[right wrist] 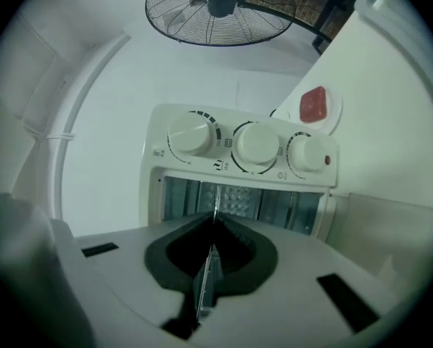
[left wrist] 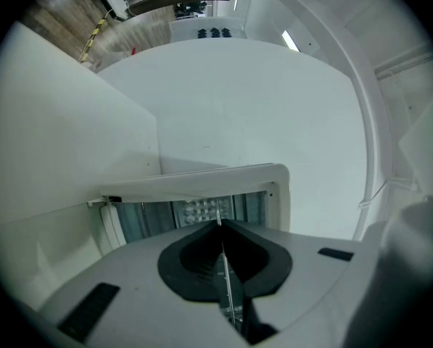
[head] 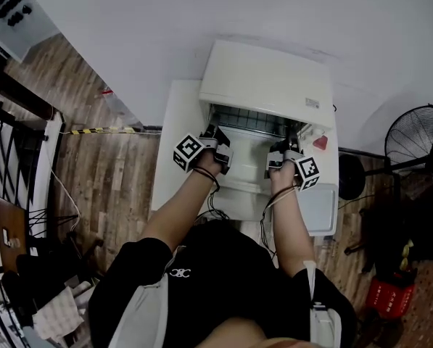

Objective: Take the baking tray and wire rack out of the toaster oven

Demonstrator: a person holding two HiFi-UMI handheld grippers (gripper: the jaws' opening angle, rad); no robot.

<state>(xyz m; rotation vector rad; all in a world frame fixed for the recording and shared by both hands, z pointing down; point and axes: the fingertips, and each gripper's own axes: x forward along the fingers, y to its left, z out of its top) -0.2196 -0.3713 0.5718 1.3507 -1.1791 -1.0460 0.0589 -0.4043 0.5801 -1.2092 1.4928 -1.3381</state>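
Observation:
The white toaster oven point(head: 267, 78) stands on a white table with its door point(head: 238, 188) folded down toward me. The wire rack point(head: 249, 122) shows as a dark grid in the oven mouth. My left gripper point(head: 220, 140) is at the rack's left front edge and my right gripper point(head: 280, 152) at its right front edge. In the left gripper view the left gripper point(left wrist: 218, 225) is shut on a thin metal edge that looks like the rack. The right gripper point(right wrist: 215, 222) pinches the same kind of edge below the oven's three knobs point(right wrist: 256, 143). I cannot make out the baking tray inside.
A flat grey panel point(head: 319, 209) lies on the table's point(head: 176, 143) right front corner. A red object point(head: 320, 142) sits right of the oven. A floor fan point(head: 419, 140) stands to the right, and a white wall is behind the oven. Wooden floor lies on the left.

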